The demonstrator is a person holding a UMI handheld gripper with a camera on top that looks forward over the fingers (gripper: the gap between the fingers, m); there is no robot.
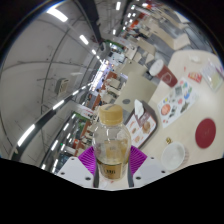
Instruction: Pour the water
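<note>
A clear plastic bottle (112,147) with a pale cap and amber liquid in its lower half stands between my fingers, lifted well above the table. My gripper (112,160) is shut on the bottle, its purple pads (89,158) pressing against both sides of the body. The view is tilted, so the room leans to one side. A clear empty cup (173,154) sits on the white table (160,135) beyond the fingers, to the right of the bottle.
On the table lie a red round disc (206,133), printed cards (178,100) and small items farther back. Long ceiling lights (60,60) fill the area left of the bottle.
</note>
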